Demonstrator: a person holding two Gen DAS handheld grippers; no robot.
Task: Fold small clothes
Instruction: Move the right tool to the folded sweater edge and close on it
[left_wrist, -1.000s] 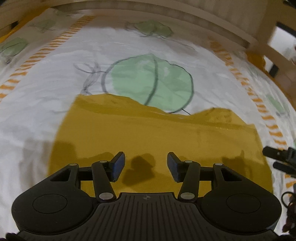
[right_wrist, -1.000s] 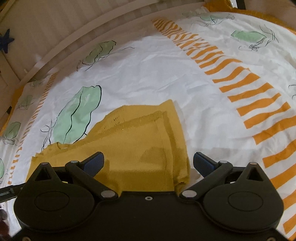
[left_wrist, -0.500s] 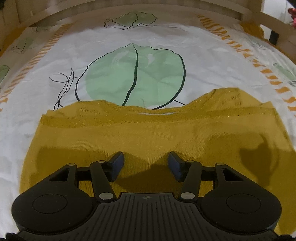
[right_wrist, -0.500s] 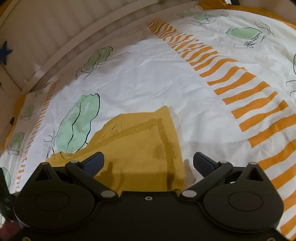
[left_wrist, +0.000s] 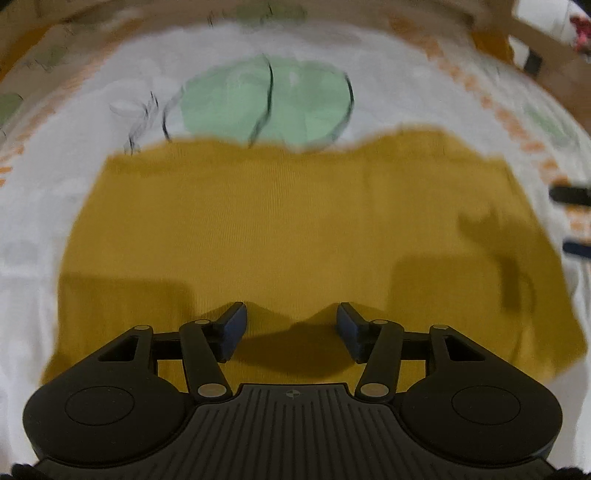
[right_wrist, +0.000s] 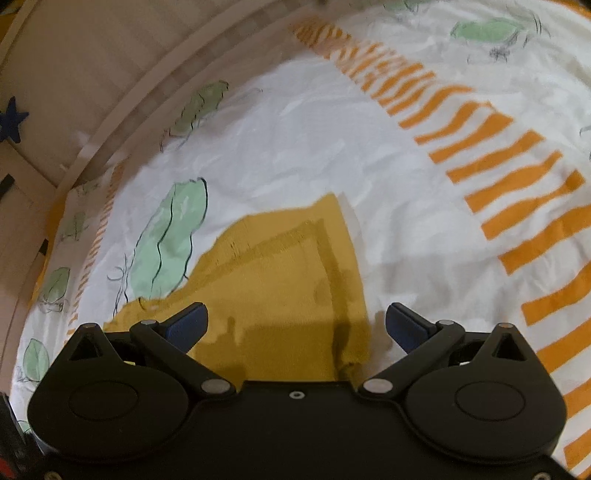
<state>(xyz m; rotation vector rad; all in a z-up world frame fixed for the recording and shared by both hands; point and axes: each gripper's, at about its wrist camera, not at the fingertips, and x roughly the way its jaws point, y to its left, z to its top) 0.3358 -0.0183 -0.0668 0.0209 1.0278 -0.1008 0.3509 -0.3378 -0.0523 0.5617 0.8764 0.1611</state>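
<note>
A small mustard-yellow knitted garment (left_wrist: 288, 229) lies flat on a white printed sheet (left_wrist: 388, 99). My left gripper (left_wrist: 290, 326) is open and empty, low over the garment's near middle. In the right wrist view the garment's right edge (right_wrist: 295, 280) shows with a folded strip along it. My right gripper (right_wrist: 295, 325) is wide open and empty, with the garment's right edge between its fingers. The right gripper's fingertips (left_wrist: 569, 194) also show at the far right of the left wrist view.
The sheet (right_wrist: 332, 155) has green leaf prints (left_wrist: 266, 103) and orange stripes (right_wrist: 498, 158). A pale wooden rail (right_wrist: 122, 122) runs along its far side. A blue star (right_wrist: 11, 120) is on the panel behind.
Both views shifted slightly over the garment; the left view is now blurred by motion. The right gripper's fingertips have come into the left view. Both grippers stayed open, the garment lies as before.
</note>
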